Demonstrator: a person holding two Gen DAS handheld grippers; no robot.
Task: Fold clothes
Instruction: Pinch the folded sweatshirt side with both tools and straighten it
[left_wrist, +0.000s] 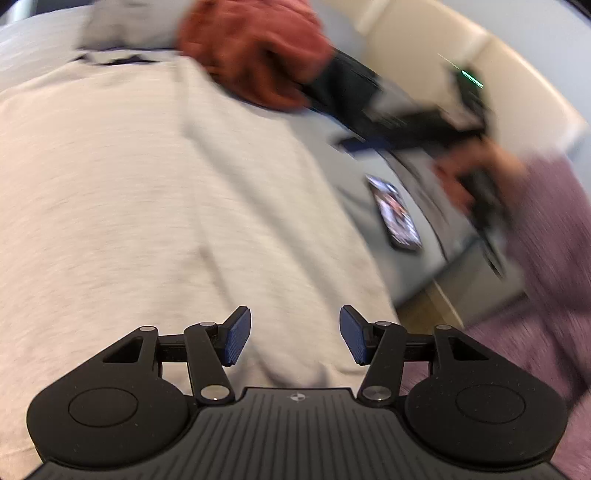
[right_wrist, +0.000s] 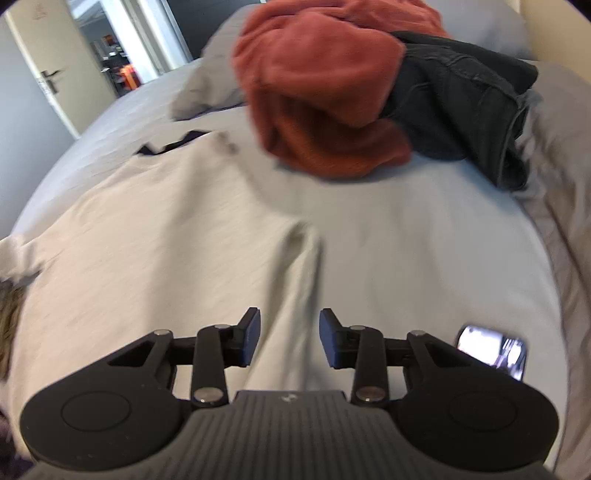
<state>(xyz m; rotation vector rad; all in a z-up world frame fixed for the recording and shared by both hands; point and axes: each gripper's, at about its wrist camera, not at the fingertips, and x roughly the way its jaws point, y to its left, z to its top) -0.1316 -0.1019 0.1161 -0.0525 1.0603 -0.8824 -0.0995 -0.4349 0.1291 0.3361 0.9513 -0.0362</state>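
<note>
On the grey bed (right_wrist: 424, 229), a pale cream garment (right_wrist: 155, 236) lies spread flat, its dark collar toward the rust-red fleece (right_wrist: 325, 92) heaped beyond it. The left gripper (left_wrist: 295, 338) tilts down over the garment, fingers spread, nothing between them. The right gripper (right_wrist: 290, 338) angles down over the garment's edge, fingers apart, pinching nothing. A phone (right_wrist: 491, 350) lies just beside the garment.

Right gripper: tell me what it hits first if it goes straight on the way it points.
Most likely the raised fold of the light grey garment, which runs right between the open jaws of the right gripper. Depth is unclear through the blur.
</note>
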